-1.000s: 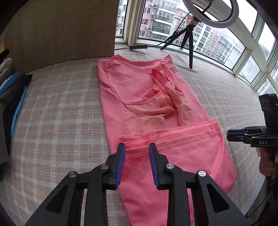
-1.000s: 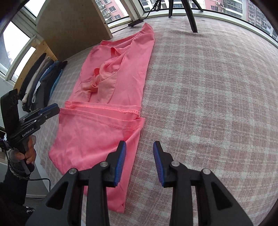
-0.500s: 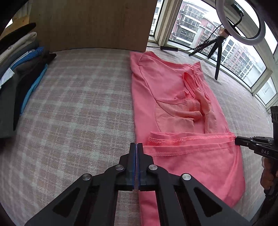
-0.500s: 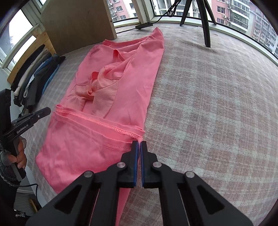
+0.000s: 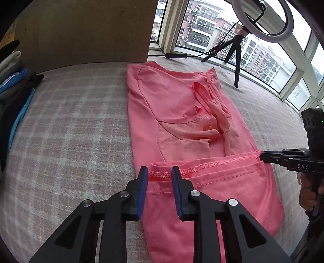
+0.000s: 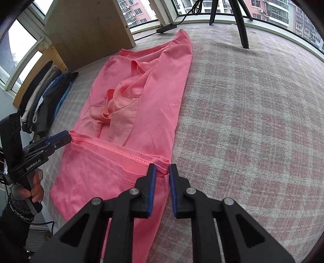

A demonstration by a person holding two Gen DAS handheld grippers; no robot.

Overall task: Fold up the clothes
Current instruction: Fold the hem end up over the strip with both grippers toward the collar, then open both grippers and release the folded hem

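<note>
Pink shirt (image 5: 182, 125) spread lengthwise on a plaid-covered surface (image 5: 70, 131), possibly a bed, collar end toward the windows (image 5: 202, 30). Bottom portion doubled back over the body, stitched hem (image 5: 212, 163) running crosswise in a straight line. Sleeves tucked inward, bunched in a loose knot of fabric over a paler mesh panel (image 5: 182, 141) near the middle.

Left gripper (image 5: 158, 178) at the hem's left corner, jaws parted moderately, blue pads (image 5: 142, 192) either side of the corner fabric without pinching it. Hem corner lying between and just ahead of the tips. Same gripper (image 6: 60, 139) seen from the right wrist camera, tip touching or just beside that corner, gloved hand (image 6: 32, 190) on the handle.

Right gripper (image 6: 162, 172) at the hem's opposite corner, jaws narrowly parted, a small fold of hem sitting in the gap; hard to tell whether the pads touch cloth. From the left wrist view, right gripper (image 5: 267, 156) meeting the hem end, appearing nearly closed at that angle.

Stack of dark, white and blue folded clothes (image 5: 12, 91) along the surface's left edge, well apart from the shirt. Wooden board (image 5: 85, 30) upright behind the collar end. Ring light (image 5: 261, 18) on a black tripod (image 5: 236, 60) beside the windows, power strip (image 5: 176, 55) on the sill.
</note>
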